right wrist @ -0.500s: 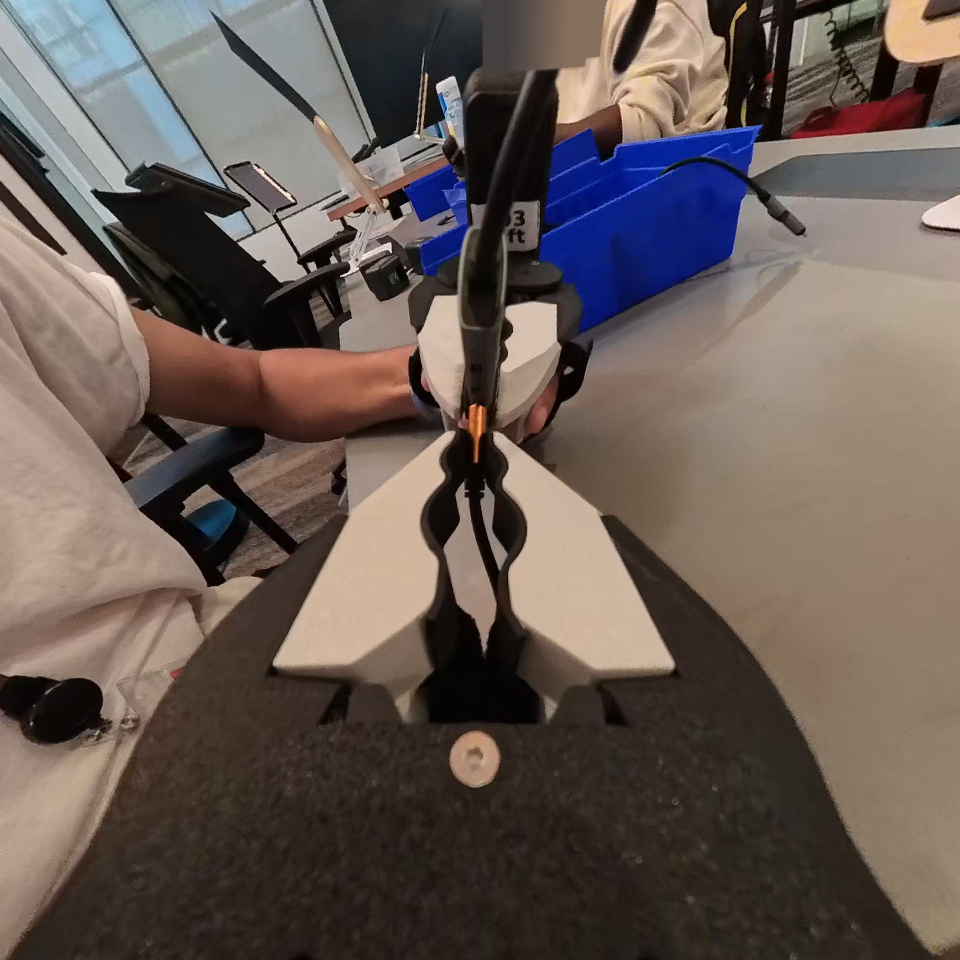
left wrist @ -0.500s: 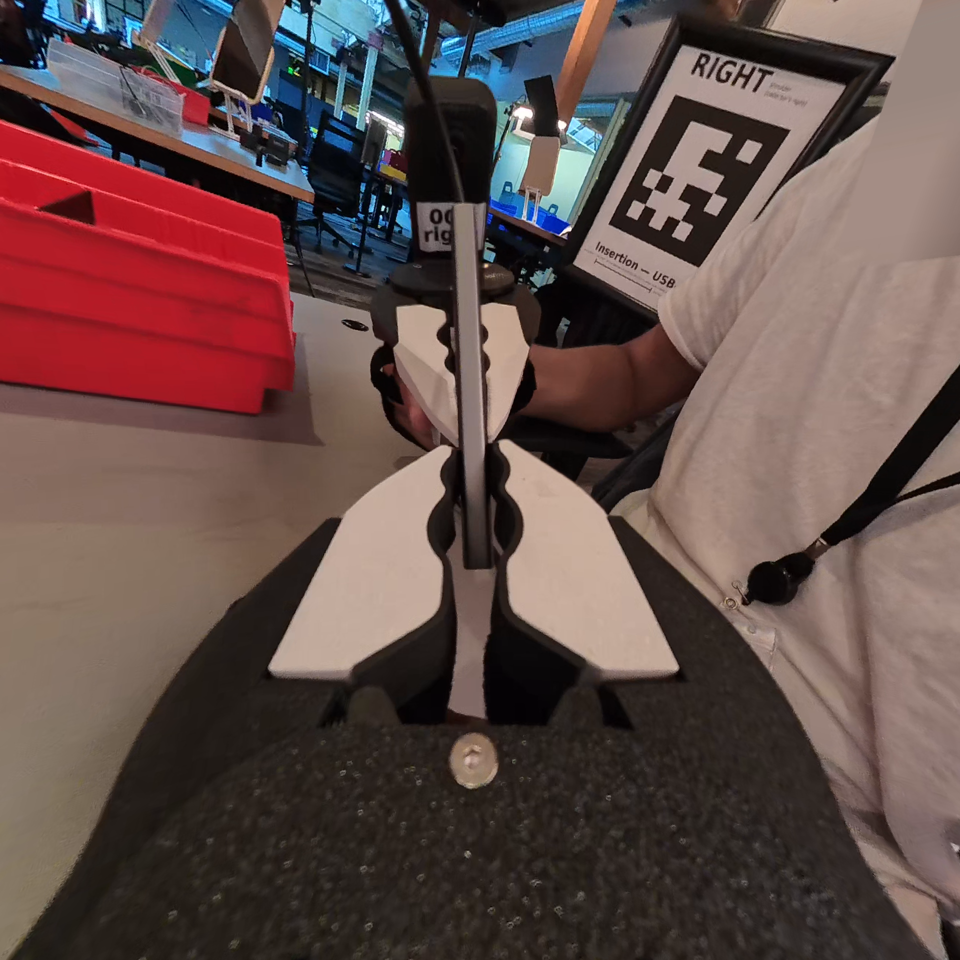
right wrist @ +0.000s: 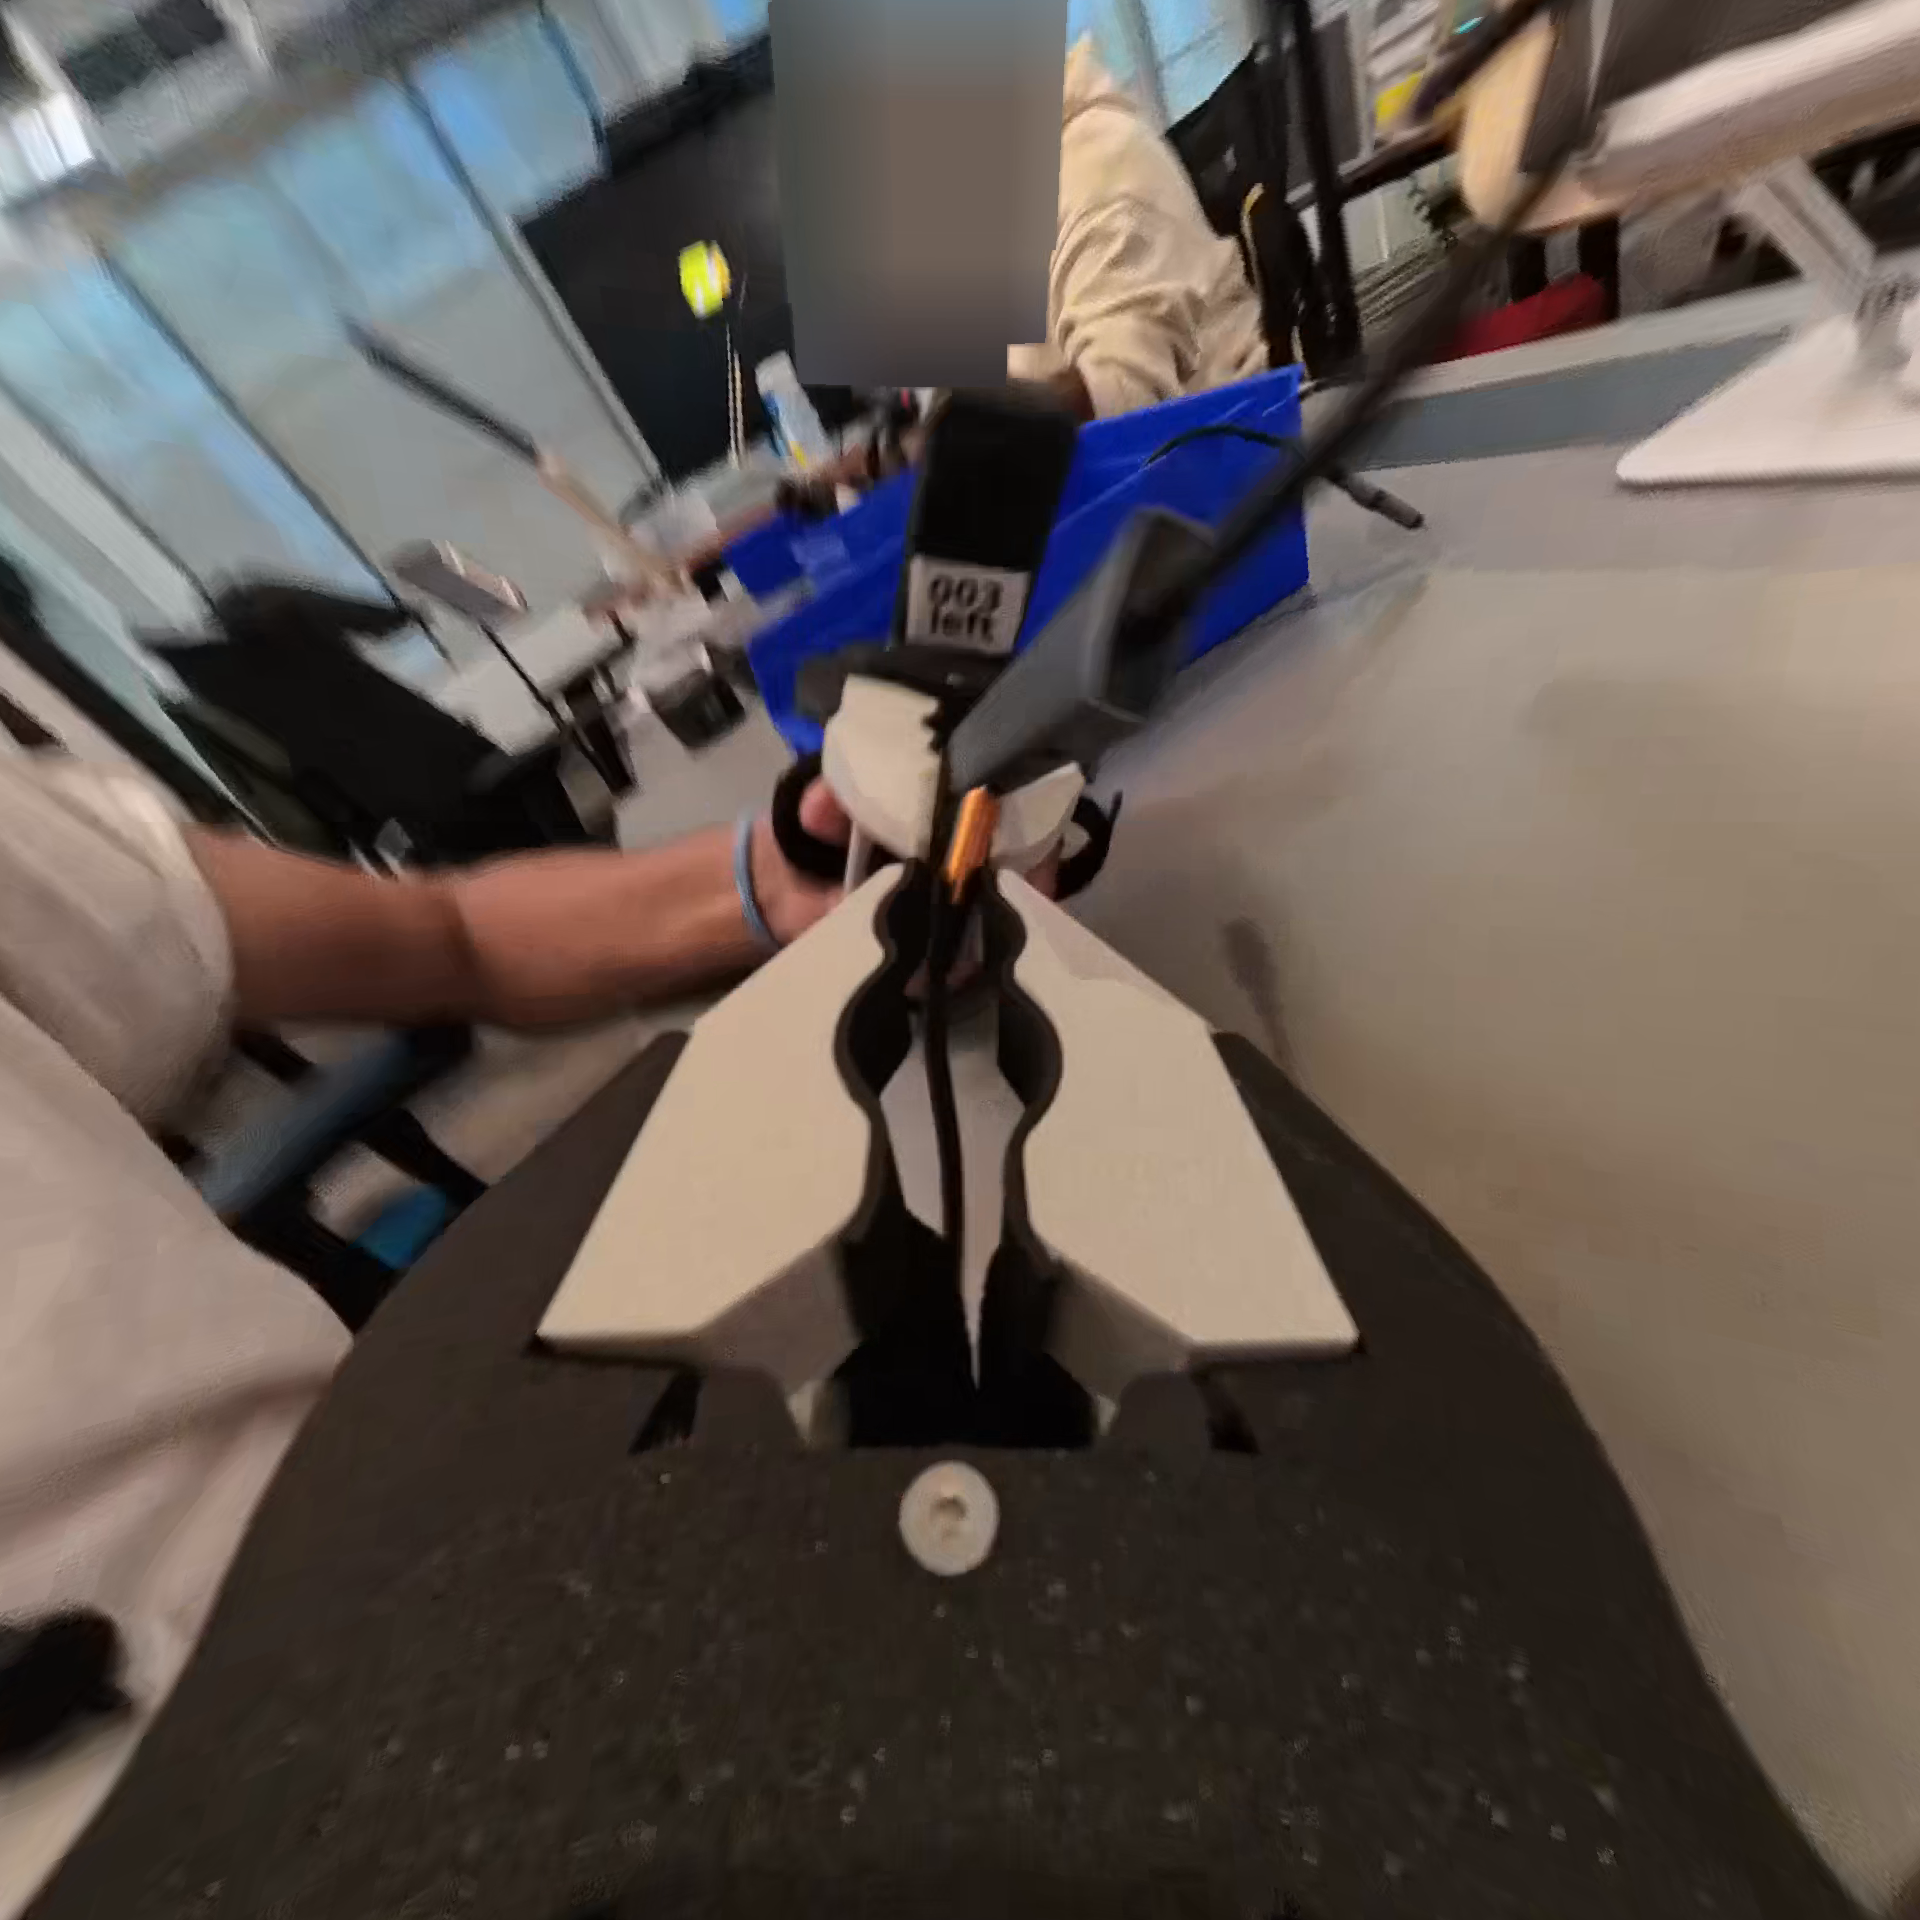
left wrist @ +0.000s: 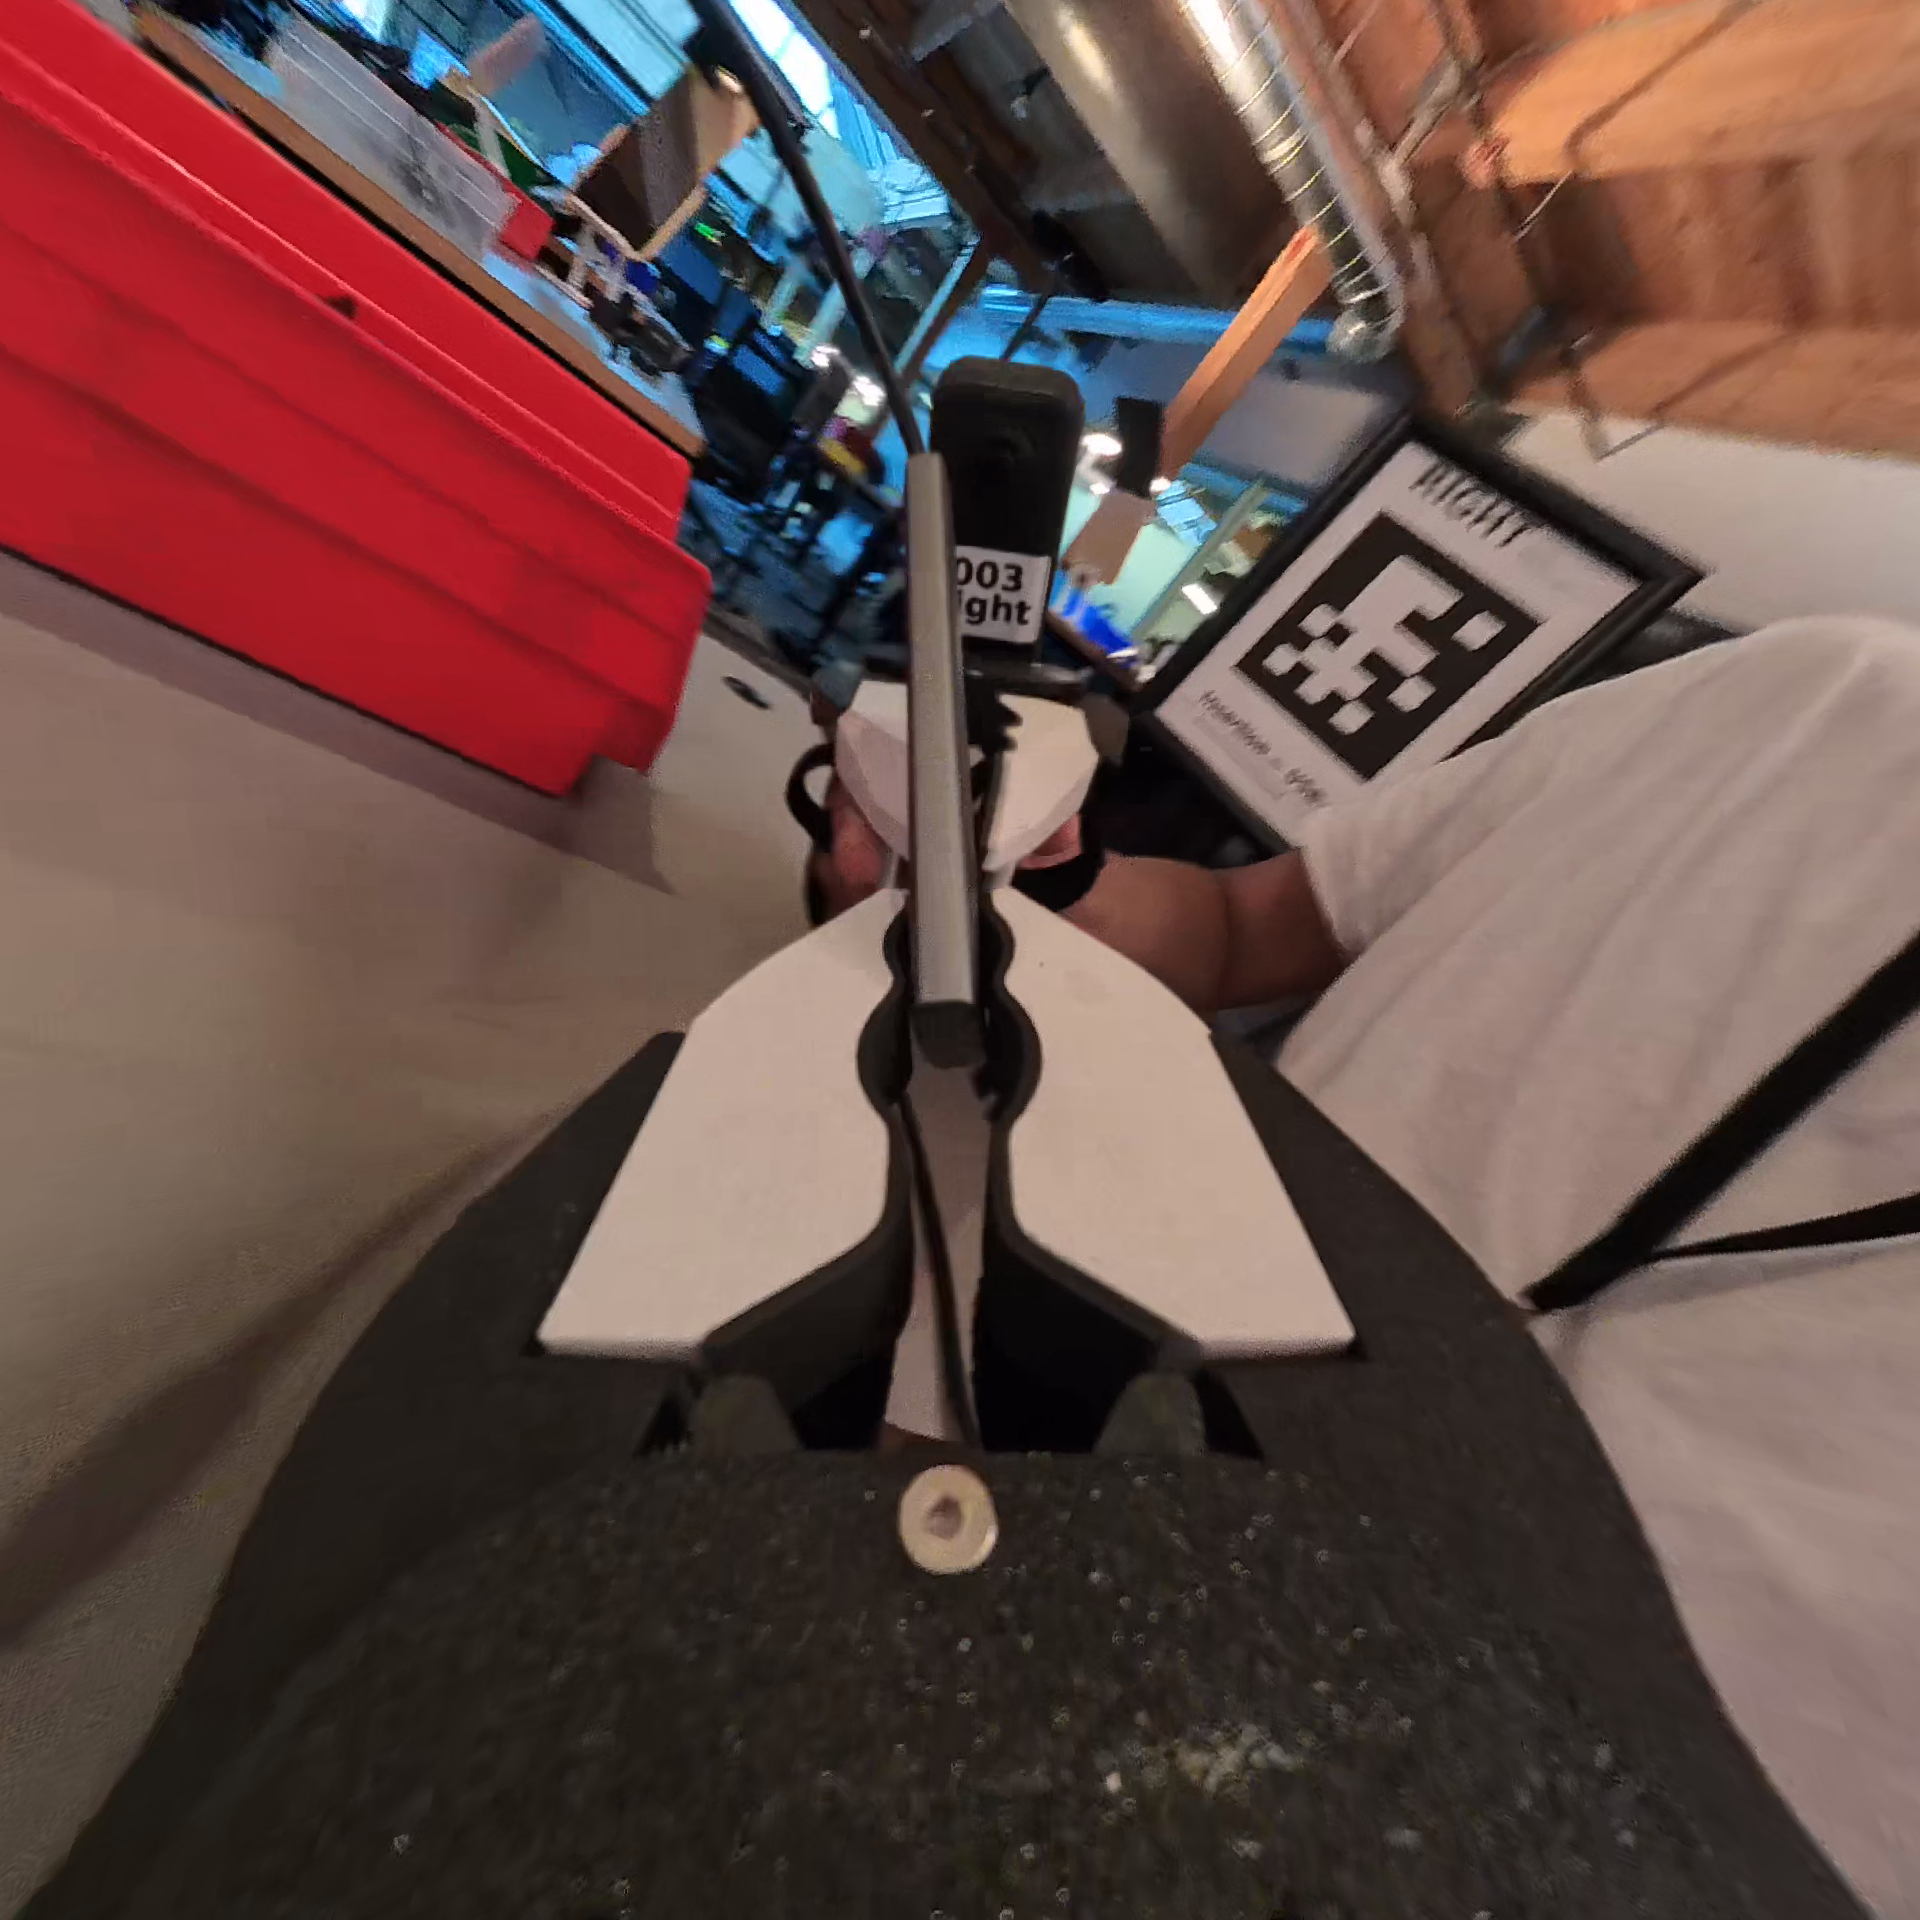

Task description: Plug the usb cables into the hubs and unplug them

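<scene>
In the left wrist view my left gripper [left wrist: 940,920] is shut on a slim grey bar-shaped device [left wrist: 935,748], seen edge-on and pointing away and upward. A thin black cable [left wrist: 940,1247] runs from its near end down between the fingers. My right gripper [left wrist: 966,790] faces it just beyond. In the right wrist view my right gripper [right wrist: 945,899] is shut on a black cable [right wrist: 940,1091] with an orange-collared plug [right wrist: 971,842]. The plug's tip meets the lower end of the grey device [right wrist: 1081,665], which leans to the right in the left gripper [right wrist: 914,769]. Whether the plug sits inside it is hidden.
Stacked red bins [left wrist: 312,468] stand on the grey table [left wrist: 260,987] to the left. A framed black-and-white marker sign [left wrist: 1382,644] leans behind. A blue bin [right wrist: 1205,520], a loose cable end [right wrist: 1371,499] and a white stand base [right wrist: 1787,416] lie beyond. The person's white shirt [left wrist: 1558,987] is close by. Less than 4 cm separates the two grippers' tips.
Both views have rolled and blurred with motion. In the right wrist view the grey device has tipped from upright to leaning right. Both grippers keep their holds.
</scene>
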Action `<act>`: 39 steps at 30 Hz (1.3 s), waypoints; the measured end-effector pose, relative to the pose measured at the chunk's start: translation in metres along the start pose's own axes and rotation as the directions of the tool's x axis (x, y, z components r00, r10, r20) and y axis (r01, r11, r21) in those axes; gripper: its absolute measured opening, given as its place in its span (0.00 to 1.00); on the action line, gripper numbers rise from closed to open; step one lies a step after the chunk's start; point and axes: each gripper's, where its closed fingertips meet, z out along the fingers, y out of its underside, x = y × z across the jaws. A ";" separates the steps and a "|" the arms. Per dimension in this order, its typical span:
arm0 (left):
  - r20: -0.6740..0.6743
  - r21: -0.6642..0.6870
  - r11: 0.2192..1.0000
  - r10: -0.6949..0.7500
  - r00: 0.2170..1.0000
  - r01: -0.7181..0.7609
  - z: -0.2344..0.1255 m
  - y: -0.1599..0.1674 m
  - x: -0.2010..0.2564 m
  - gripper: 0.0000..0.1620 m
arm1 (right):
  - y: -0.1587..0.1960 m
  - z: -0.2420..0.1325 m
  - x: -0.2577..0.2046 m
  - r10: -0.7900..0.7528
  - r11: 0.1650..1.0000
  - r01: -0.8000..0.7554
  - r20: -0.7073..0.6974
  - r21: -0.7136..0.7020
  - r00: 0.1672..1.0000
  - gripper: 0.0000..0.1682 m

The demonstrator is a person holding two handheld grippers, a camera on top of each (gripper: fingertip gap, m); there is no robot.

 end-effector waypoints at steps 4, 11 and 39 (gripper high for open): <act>-0.045 -0.001 0.993 -0.114 0.992 0.114 -0.006 -0.002 0.001 0.05 | 0.007 -0.021 0.005 -0.501 0.854 0.473 -0.096 -0.216 0.860 0.16; 0.145 -0.156 0.985 -0.048 0.988 0.071 -0.002 0.019 -0.018 0.05 | -0.007 -0.031 0.007 -0.857 0.473 0.718 -0.079 -0.512 0.508 0.25; 0.617 -0.247 0.914 0.405 0.675 -0.323 -0.023 -0.015 -0.060 0.05 | -0.001 0.037 0.084 -0.624 0.781 0.503 -0.431 -0.371 0.652 0.12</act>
